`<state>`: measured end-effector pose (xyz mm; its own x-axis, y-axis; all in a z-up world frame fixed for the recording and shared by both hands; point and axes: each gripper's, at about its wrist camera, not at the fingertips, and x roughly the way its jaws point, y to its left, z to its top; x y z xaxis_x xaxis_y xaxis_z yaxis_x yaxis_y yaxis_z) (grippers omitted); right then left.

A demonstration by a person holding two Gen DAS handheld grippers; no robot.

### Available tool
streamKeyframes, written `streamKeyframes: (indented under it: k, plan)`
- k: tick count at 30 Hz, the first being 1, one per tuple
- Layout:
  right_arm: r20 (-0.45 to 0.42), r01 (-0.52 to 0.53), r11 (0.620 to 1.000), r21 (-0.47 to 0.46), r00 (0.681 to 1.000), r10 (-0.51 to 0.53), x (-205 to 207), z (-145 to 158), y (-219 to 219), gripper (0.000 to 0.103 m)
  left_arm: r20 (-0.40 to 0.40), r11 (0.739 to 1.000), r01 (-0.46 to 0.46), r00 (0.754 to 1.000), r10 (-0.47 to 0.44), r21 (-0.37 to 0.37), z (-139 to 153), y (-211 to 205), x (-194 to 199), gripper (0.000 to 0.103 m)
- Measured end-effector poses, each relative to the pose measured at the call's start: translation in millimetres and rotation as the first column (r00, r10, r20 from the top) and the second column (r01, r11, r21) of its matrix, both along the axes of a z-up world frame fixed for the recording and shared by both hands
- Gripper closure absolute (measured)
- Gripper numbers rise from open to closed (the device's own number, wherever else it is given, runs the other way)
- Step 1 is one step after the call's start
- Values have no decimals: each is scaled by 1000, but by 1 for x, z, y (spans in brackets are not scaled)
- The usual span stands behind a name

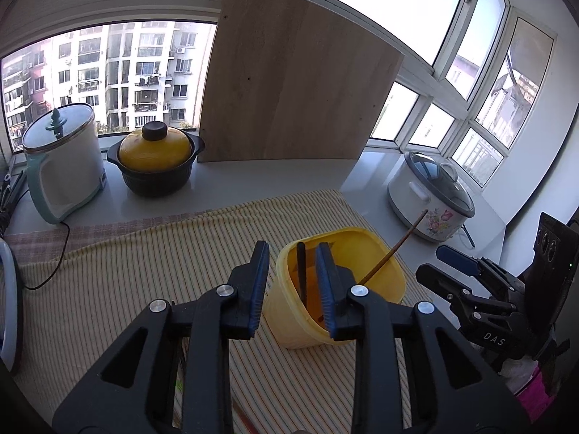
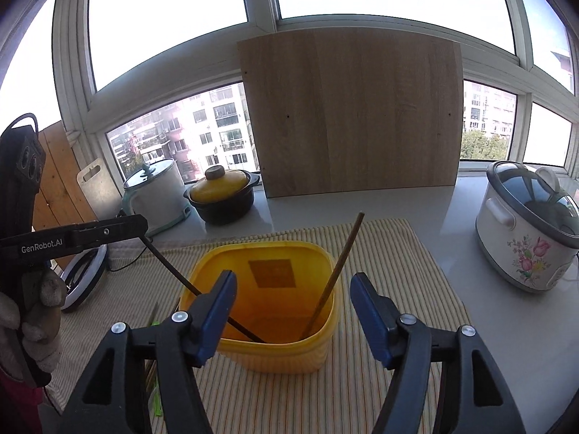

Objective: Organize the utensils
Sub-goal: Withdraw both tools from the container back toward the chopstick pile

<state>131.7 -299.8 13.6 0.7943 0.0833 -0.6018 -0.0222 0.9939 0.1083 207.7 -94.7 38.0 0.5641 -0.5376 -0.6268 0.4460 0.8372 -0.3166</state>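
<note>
A yellow plastic tub (image 2: pixel 289 347) (image 1: pixel 380 275) stands on a striped cloth (image 2: pixel 398 253). A brown chopstick (image 2: pixel 336 275) (image 1: pixel 394 249) leans inside it against the right wall. A dark chopstick (image 2: pixel 181 275) (image 1: pixel 301 271) slants into the tub, its upper end at the tip of my left gripper (image 2: pixel 143 222). In the left wrist view my left gripper (image 1: pixel 295 285) has its jaws apart, with the dark chopstick between them above the tub. My right gripper (image 2: pixel 293 307) is open and empty, close in front of the tub.
A white kettle (image 1: pixel 61 166), a black pot with a yellow lid (image 1: pixel 155 159), a leaning wooden board (image 2: pixel 354 119) and a flowered rice cooker (image 2: pixel 528 224) stand along the windowsill. More utensils (image 2: pixel 153 372) lie on the cloth left of the tub.
</note>
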Motion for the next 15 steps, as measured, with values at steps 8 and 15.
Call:
streamKeyframes:
  k: [8,15]
  plan:
    - [74,-33,998,-45,997,36,-23,19,17,10,94,998,-44,995,40,40,17,33,-24,77]
    - [52,-122,991,-54,991,124,-36,17,48,9,77,991,-90,994,83,99,1,69,-42,77]
